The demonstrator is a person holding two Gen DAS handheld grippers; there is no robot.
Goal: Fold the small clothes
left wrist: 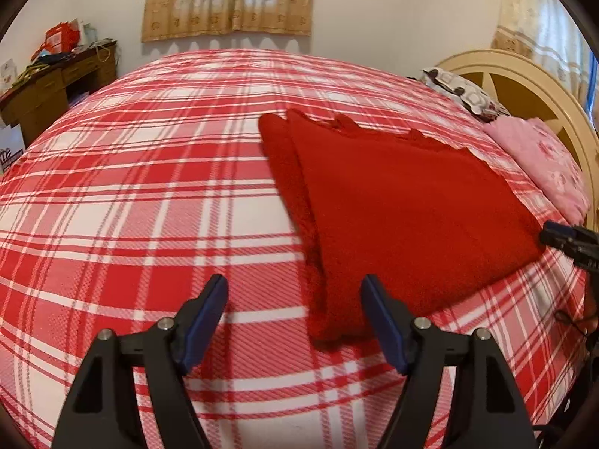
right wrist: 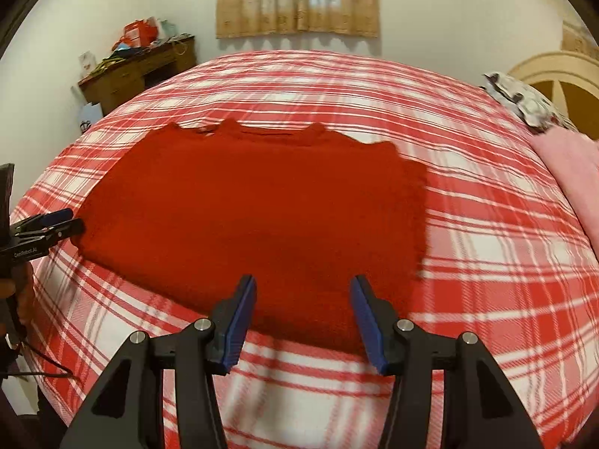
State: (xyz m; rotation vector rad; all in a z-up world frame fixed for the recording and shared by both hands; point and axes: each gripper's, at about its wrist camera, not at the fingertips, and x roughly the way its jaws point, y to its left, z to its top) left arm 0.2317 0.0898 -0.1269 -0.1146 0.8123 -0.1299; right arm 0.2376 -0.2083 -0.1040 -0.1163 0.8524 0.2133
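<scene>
Solid red knit garment (right wrist: 254, 217) ahead of the right gripper's (right wrist: 303, 318) black jaws with blue pads (right wrist: 234, 327), on a red, pink and white plaid bedspread (right wrist: 468, 243). Far right of the jaws: pale pink floral cloth (left wrist: 543, 161), a cream headboard (left wrist: 524, 86) and a brown-and-white patterned pillow (left wrist: 460, 89). Beyond: tan patterned curtain (right wrist: 297, 3), brown wooden desk (right wrist: 138, 71).

Our left gripper (left wrist: 294, 288) hovers with jaws spread over the plaid bedspread (left wrist: 149, 187), just beside the red knitted sweater (left wrist: 393, 205); our right gripper (left wrist: 561, 241) sits at the sweater's far corner.
</scene>
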